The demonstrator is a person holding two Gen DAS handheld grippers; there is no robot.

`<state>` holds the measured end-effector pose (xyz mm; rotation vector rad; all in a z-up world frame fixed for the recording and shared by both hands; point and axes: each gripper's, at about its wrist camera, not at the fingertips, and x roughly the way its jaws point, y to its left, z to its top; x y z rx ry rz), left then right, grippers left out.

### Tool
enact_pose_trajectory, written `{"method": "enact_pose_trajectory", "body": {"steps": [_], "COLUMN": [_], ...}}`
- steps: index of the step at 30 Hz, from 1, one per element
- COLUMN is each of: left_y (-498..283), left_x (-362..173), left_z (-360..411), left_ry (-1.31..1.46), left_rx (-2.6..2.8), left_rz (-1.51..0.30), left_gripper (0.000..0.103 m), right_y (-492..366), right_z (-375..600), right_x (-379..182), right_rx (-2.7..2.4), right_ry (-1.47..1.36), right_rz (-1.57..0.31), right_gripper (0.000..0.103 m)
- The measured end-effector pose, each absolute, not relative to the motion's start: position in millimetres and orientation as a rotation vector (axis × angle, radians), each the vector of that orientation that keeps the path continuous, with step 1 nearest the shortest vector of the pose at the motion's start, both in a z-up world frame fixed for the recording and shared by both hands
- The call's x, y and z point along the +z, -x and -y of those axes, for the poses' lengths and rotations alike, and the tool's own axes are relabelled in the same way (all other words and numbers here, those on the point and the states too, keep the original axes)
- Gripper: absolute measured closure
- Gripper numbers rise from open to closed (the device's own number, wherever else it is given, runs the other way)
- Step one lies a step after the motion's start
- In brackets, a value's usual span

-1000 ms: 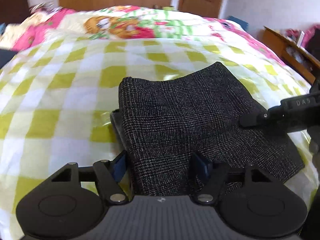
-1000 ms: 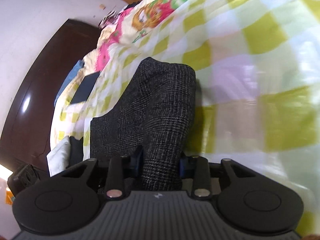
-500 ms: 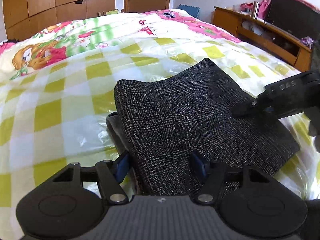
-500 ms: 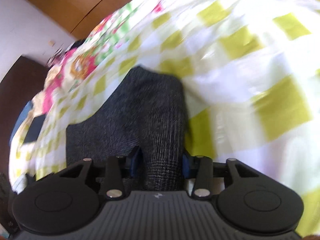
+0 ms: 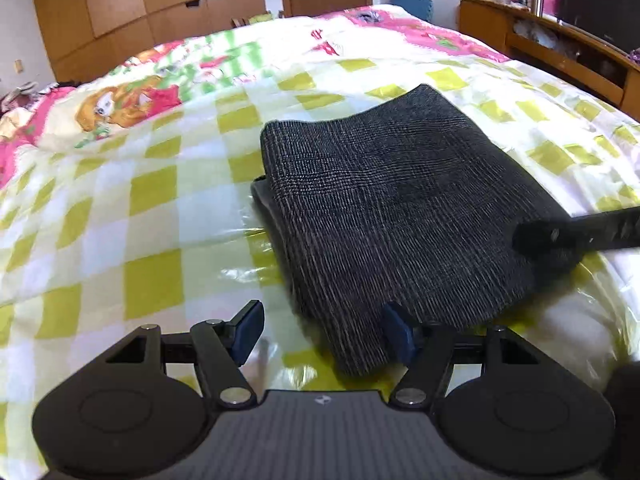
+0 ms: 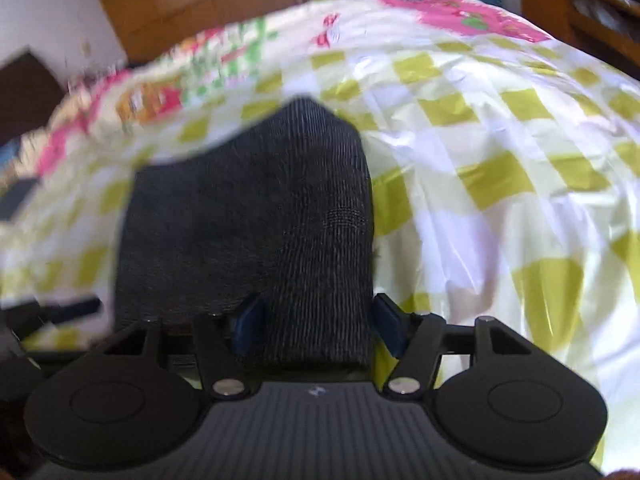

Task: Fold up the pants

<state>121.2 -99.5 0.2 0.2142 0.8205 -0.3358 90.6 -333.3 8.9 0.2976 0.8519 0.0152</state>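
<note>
- Where the folded pants (image 5: 400, 208) lie on the bed (image 5: 152, 200), they are seen straight ahead of the left hand-held gripper (image 5: 320, 334) as a dark, grey-checked bundle, several layers thick at the edge nearest it.
- The left hand-held gripper is held wide; a near corner of the pants reaches in between the blue pads, resting beside the right pad (image 5: 394, 332) and well apart from the left one, so nothing is clamped.
- The right hand-held gripper (image 6: 316, 330) is shown with its jaws having just been opening; a fold of the pants (image 6: 256, 216) sits between the pads, a gap is visible at the right pad (image 6: 386, 328), and contact at the left pad cannot be told through the blur.
- In the left wrist view, a black finger (image 5: 576, 232) of the right hand-held gripper lies over the pants' far right corner.
</note>
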Motion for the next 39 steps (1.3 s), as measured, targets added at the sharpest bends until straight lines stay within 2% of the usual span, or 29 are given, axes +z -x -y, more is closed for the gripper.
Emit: {"method": "enact_pose_trajectory", "body": {"steps": [3,8,15,39], "left_y": [-105,-79,-59,-57], "left_x": [3,8,7,-1], "left_z": [97,101,98,91], "left_ry": [-0.186,-0.163,-0.158,-0.132], "left_rx": [-0.338,-0.355,-0.348,-0.291], "left_rz": [-0.812,-0.804,-0.798,-0.814], "left_gripper": [0.025,0.024,0.014,0.008], "right_y": [-60,-33,-26,-29], "right_z": [327,307,296,285], "right_x": [26,20,7,-6], "right_rx": [0.032,0.031,0.019,0.045], "right_ry": [-0.311,-0.313,-0.329,-0.329], "right_rz": [-0.786,-0.77,-0.795,-0.849], "right_gripper": [0.041,0.041,0.041,0.041]}}
